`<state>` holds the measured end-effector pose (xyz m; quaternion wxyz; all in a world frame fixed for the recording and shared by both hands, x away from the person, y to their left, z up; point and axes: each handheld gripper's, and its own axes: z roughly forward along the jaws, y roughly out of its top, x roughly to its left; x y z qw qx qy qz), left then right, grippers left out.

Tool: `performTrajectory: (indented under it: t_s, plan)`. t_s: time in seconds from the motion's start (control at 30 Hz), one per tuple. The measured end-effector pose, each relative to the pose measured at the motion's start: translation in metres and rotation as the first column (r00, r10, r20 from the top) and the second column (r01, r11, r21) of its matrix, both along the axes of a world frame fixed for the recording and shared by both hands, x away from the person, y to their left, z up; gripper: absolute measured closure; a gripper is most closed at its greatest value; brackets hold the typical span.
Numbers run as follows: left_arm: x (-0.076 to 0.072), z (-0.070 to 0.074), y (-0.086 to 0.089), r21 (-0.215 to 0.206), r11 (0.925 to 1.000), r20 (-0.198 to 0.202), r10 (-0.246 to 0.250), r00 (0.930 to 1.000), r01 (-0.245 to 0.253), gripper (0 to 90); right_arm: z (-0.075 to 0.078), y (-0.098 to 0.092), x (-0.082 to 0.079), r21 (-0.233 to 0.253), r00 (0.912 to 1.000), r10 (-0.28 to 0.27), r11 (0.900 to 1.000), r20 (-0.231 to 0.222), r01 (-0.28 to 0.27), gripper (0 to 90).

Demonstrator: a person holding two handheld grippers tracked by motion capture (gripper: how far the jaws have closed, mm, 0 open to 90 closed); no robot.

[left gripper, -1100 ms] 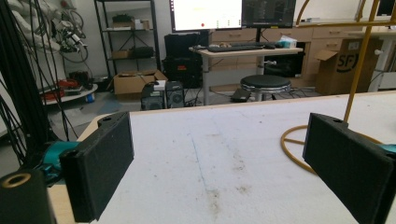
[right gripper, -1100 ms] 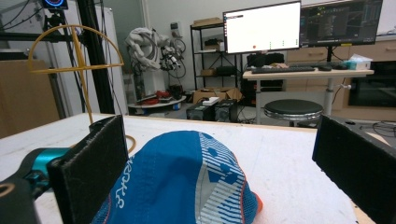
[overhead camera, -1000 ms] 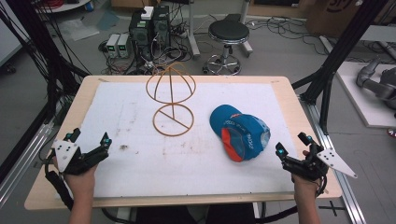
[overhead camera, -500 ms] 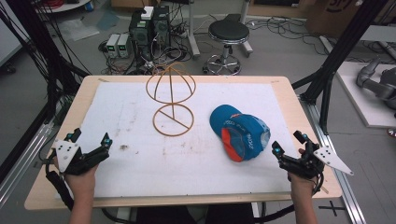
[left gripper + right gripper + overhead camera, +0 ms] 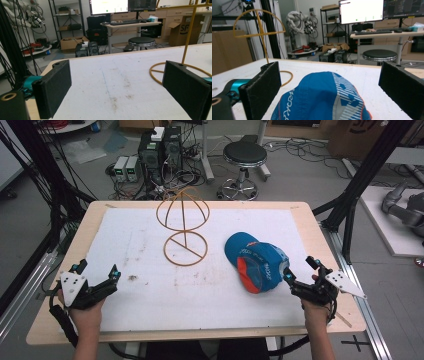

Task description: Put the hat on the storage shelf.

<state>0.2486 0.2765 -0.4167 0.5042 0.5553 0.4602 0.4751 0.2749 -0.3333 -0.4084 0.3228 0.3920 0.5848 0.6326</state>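
White tabletop [image 5: 150, 300] bears a blue cap [image 5: 255, 261] with orange underside; right gripper [image 5: 299, 276] spread wide beside it.

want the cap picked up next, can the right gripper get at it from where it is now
Probably yes: the right gripper sits open right beside the cap, jaws spread wider than the crown in its own view, and nothing lies between them.

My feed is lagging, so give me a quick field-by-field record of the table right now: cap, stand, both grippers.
cap: blue cap lying on the white table, right of centre
stand: yellow wire stand upright, left of the cap, apart from it
right gripper: right gripper open, at the cap's near right edge, cap between its fingers in the right gripper view
left gripper: left gripper open, holding nothing, near the left edge
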Motion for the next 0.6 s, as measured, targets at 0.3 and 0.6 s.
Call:
performTrajectory:
  t_s: [0.3,0.6]
  plan:
    - [-0.004,-0.001,0.005,0.002,0.9999,-0.005,0.014,0.9999,-0.014,9.1,-0.004,0.025,0.016,-0.084,0.9982,-0.001,0.996,-0.06,-0.004,4.8]
    - [-0.005,-0.001,0.004,0.014,0.9999,-0.01,0.01,0.9999,-0.01,9.1,-0.007,0.045,0.03,-0.135,0.994,-0.039,0.991,-0.102,0.025,5.7]
